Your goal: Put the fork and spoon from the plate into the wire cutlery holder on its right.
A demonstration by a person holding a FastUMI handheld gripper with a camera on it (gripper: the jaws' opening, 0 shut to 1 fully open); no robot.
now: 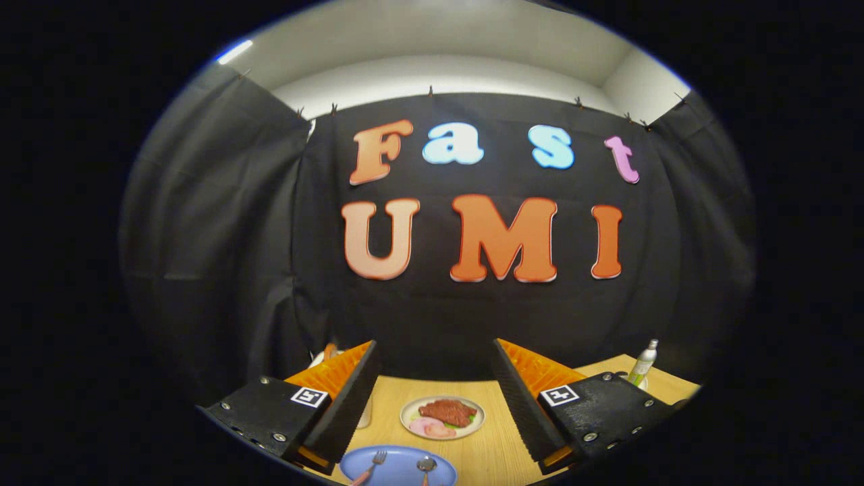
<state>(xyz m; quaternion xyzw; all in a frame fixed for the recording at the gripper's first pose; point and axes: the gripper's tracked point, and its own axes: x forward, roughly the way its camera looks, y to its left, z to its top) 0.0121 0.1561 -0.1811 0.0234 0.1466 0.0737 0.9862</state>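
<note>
Blue plate (398, 467) w/ fork (370, 466) & spoon (426, 466) on it lies just below the wide-open, empty gripper (432, 398), so approach step is in hand; next move prob. calls for dropping toward plate & closing on fork handle.

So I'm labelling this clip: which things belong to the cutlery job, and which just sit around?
Job: fork and spoon on the blue plate; the tool, open above the table.

Lying about: plate of food, spray bottle, wooden table.
</note>
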